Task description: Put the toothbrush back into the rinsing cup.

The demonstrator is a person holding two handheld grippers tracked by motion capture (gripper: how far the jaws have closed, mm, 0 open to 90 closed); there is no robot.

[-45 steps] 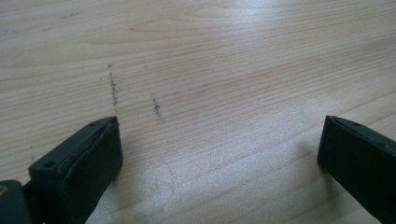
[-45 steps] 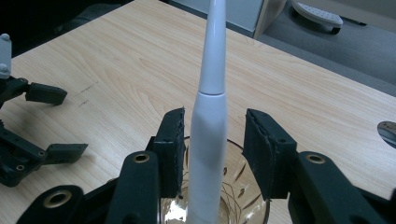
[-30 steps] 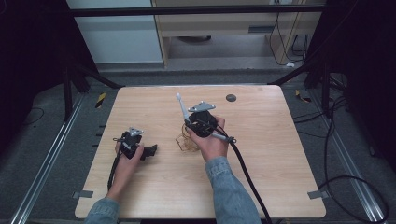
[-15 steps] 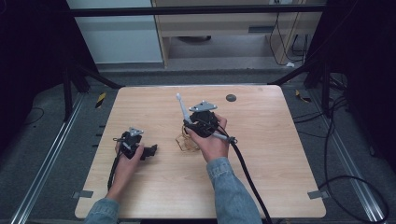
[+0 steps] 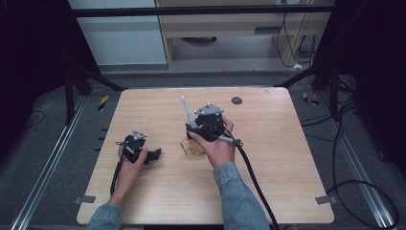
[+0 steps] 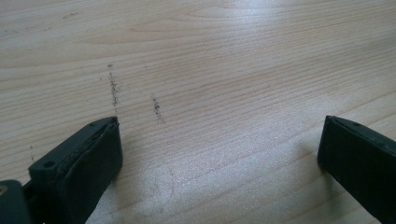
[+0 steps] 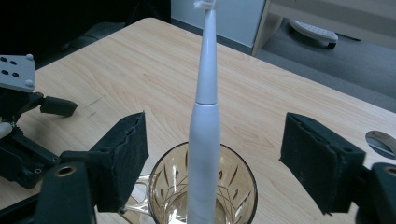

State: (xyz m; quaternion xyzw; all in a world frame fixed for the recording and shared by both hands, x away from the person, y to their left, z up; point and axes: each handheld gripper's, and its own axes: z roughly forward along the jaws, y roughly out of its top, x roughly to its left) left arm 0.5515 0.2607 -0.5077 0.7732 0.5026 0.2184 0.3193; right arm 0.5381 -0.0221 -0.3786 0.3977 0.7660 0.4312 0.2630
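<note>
A white electric toothbrush (image 7: 205, 116) stands nearly upright in a clear amber glass mug (image 7: 243, 170) on the wooden table (image 5: 287, 143). My right gripper (image 7: 217, 137) is open, one jaw on each side of the toothbrush handle and neither touching it. From above, the toothbrush (image 5: 187, 112) leans away over the mug (image 5: 191, 146), and the right gripper (image 5: 208, 125) sits just behind them in the person's hand. My left gripper (image 5: 153, 155) rests low at the table's left; its jaws stand wide apart over bare wood, left gripper (image 6: 219, 144) open.
A dark round grommet (image 5: 236, 100) sits near the table's far edge, also at the right in the right gripper view (image 7: 380, 140). A thick black cable (image 5: 253, 177) trails from the right gripper toward the near edge. Faint dark scuffs (image 6: 112, 88) mark the wood.
</note>
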